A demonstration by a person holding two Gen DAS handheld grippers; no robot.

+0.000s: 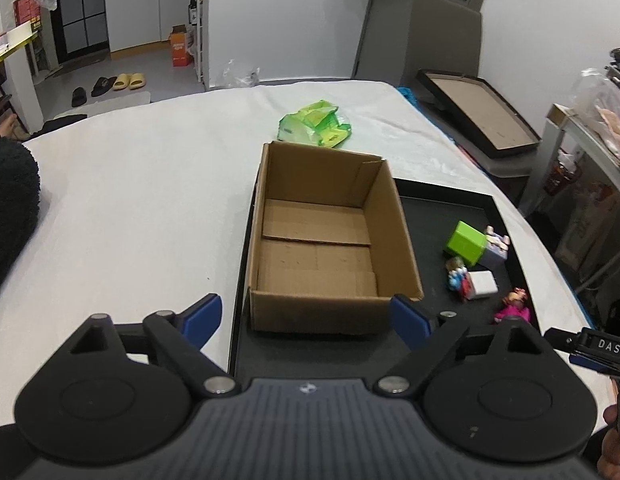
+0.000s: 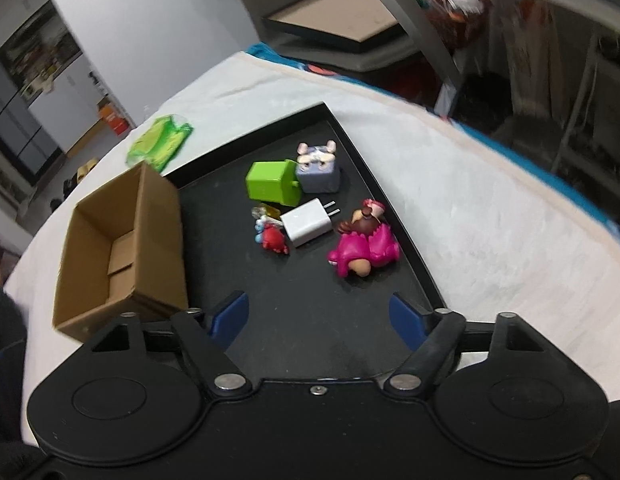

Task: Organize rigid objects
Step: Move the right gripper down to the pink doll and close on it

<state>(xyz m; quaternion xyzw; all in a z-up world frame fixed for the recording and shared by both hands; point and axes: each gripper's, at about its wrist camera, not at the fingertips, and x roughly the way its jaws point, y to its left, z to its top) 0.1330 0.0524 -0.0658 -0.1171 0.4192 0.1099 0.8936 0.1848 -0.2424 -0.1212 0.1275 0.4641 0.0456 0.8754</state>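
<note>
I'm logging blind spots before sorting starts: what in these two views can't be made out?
- Left wrist view: the pink doll figure is partly hidden behind the left gripper.
- Left wrist view: the right gripper is cut off by the edge.
- Right wrist view: the brown cardboard box floor is mostly hidden by its own wall.
- Both views: the small red-and-blue toy is too small to identify.

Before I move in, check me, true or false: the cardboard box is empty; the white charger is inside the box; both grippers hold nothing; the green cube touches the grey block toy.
1. The cardboard box is empty: true.
2. The white charger is inside the box: false, it lies on the black tray.
3. Left gripper and right gripper hold nothing: true.
4. The green cube touches the grey block toy: true.
</note>
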